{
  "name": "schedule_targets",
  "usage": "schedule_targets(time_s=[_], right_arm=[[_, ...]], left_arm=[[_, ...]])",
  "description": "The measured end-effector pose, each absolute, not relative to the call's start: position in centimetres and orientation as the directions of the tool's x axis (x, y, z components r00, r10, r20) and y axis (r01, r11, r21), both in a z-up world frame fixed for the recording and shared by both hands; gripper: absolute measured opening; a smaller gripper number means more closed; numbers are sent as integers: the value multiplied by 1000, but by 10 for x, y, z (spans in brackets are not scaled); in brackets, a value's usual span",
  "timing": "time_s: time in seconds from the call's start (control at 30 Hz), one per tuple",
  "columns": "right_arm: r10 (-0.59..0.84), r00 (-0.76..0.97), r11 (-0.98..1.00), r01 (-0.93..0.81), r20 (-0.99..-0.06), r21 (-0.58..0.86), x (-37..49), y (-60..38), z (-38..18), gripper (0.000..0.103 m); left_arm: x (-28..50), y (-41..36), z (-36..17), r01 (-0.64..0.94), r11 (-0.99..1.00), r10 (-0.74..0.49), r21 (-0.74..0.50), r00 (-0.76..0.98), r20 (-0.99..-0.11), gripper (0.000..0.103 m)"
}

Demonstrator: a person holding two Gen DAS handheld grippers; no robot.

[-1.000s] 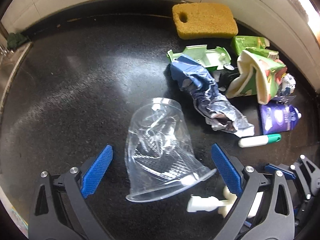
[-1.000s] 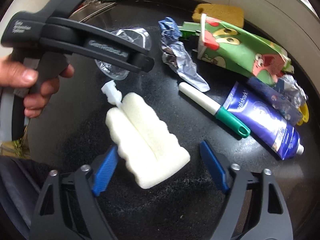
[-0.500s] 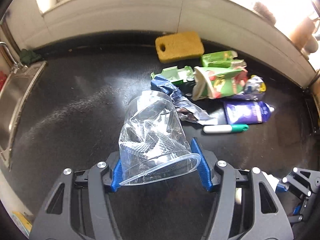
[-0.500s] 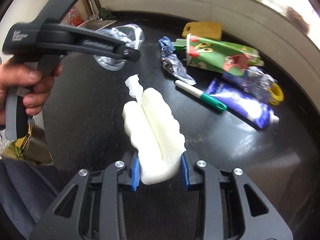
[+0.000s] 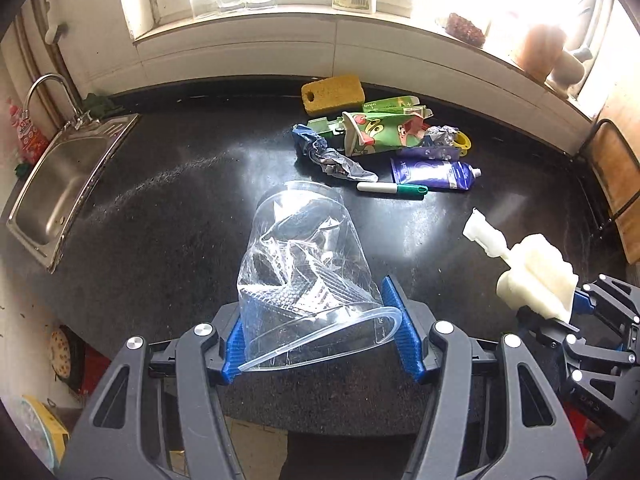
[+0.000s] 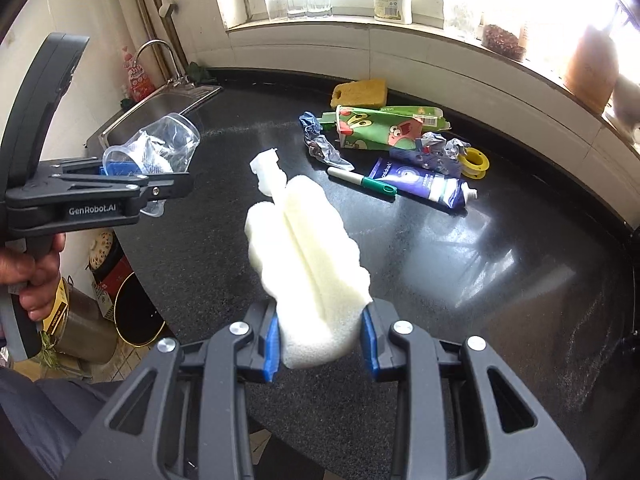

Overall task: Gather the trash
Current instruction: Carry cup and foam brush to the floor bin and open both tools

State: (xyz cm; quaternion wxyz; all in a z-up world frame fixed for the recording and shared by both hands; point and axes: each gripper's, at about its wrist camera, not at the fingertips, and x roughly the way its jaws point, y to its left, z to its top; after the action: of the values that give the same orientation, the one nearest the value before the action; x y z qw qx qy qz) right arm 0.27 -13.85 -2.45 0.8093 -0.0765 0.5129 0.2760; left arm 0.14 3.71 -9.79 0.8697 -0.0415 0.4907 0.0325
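Observation:
My left gripper (image 5: 320, 332) is shut on a crushed clear plastic cup (image 5: 308, 268), held up above the black counter (image 5: 160, 220); from the right wrist view the same cup (image 6: 160, 148) shows at the left in that gripper (image 6: 120, 184). My right gripper (image 6: 320, 340) is shut on a white foam brush head (image 6: 308, 260), lifted off the counter; it also appears at the right of the left wrist view as the foam piece (image 5: 532, 276). More trash lies at the back: a green carton (image 5: 384, 132), crumpled foil wrapper (image 5: 332, 156), purple tube (image 5: 432, 174) and a white-green marker (image 5: 392, 189).
A yellow sponge (image 5: 332, 94) sits by the back wall. A steel sink (image 5: 60, 184) with a tap is at the left. A yellow tape roll (image 6: 474, 162) lies beside the tube. A hand (image 6: 36, 276) holds the left gripper's handle. Bins and floor clutter (image 6: 132, 312) lie below the counter edge.
Both grippers closed, the left on the cup and the right on the foam piece, then rose and pulled back from the counter with them.

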Motion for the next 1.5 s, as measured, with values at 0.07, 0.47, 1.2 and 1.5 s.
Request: schedule_targets(time_s=[0.07,0.47,1.2,1.5], right_arm=[[366,325,837,-524,-872,156,-3,-138,-20,32],[398,289,790,-591,-871,164,-4,-79,-12,32],[417,-294,238,-878,-860,416,-119,315,-94,34],[300,-347,196,-889,-889,413,-151,379,-155,35]], left_arm=[[-5,38,-96,-101,994,15,-44,522,-853,59],[-51,94,-92,-208,977,80,-45,554,-829,59],[-260,322,-247,-788,605,281,-116,347,-895,60],[-273,351,-296,-810,567,251,-148,341,-906,61]])
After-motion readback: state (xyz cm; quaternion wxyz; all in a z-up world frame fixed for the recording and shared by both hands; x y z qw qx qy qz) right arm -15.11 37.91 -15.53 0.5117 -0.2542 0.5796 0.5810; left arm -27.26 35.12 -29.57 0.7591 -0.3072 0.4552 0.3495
